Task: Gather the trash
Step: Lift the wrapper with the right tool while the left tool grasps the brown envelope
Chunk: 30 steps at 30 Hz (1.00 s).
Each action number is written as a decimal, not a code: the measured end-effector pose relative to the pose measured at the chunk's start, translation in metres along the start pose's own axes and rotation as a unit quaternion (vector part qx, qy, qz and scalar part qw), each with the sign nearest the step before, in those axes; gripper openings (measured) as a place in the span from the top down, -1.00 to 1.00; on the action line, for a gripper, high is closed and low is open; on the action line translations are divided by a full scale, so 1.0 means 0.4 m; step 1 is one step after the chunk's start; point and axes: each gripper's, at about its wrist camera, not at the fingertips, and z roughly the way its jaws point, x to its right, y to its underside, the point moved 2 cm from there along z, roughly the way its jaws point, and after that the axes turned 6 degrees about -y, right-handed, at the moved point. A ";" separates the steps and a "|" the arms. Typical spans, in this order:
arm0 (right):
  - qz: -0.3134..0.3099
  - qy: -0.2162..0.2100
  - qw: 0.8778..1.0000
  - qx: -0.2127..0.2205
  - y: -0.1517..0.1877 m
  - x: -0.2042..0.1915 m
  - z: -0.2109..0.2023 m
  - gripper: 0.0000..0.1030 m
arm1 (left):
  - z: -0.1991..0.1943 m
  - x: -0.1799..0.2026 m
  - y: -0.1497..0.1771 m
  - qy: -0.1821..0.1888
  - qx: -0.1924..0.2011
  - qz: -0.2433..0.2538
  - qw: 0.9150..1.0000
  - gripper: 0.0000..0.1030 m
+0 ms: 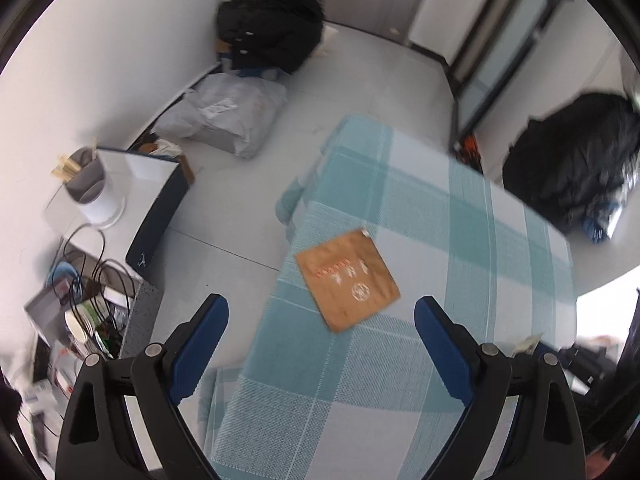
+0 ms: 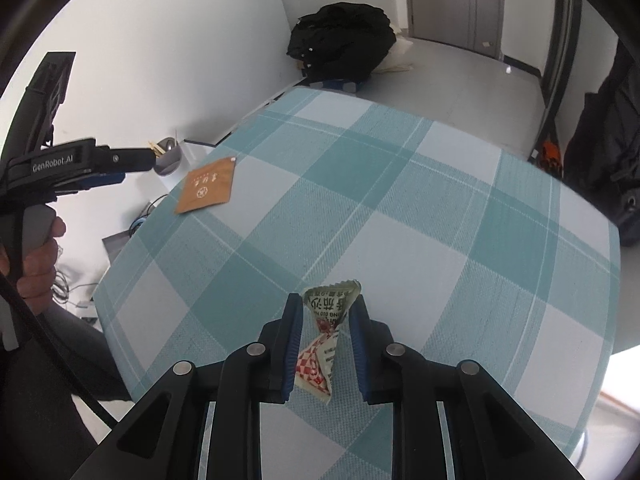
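Observation:
A flat brown paper packet (image 1: pixel 347 279) lies near the left edge of the teal-checked tablecloth (image 1: pixel 460 240). My left gripper (image 1: pixel 322 312) is open and empty, above the table just short of the packet, its blue fingers (image 1: pixel 200 344) wide apart. The packet also shows in the right wrist view (image 2: pixel 206 187), far left on the cloth (image 2: pixel 400 220). My right gripper (image 2: pixel 326 312) is shut on a crumpled red-and-white snack wrapper (image 2: pixel 324 336), held above the near part of the table. The left gripper (image 2: pixel 116 168) shows there at the left, held in a hand.
A grey cup of sticks (image 1: pixel 90 184) stands on a white box left of the table. A cluttered box with cables (image 1: pixel 88 312) sits below it. Plastic bags (image 1: pixel 228 116) and a black backpack (image 1: pixel 272 24) lie on the floor by the wall. Dark clothing (image 1: pixel 576 160) is at right.

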 end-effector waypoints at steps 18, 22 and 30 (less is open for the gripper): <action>-0.005 -0.016 1.000 -0.012 0.074 0.006 0.005 0.56 | 0.141 0.037 -0.033 -0.059 -0.081 -0.015 0.995 -0.80; 0.008 -0.020 1.000 -0.011 0.068 0.022 0.007 0.56 | 0.146 0.046 -0.040 -0.062 -0.076 -0.006 0.995 -0.80; 0.020 -0.022 1.000 -0.003 0.067 0.033 -0.003 0.56 | 0.148 0.028 -0.041 -0.029 -0.073 -0.001 0.997 -0.66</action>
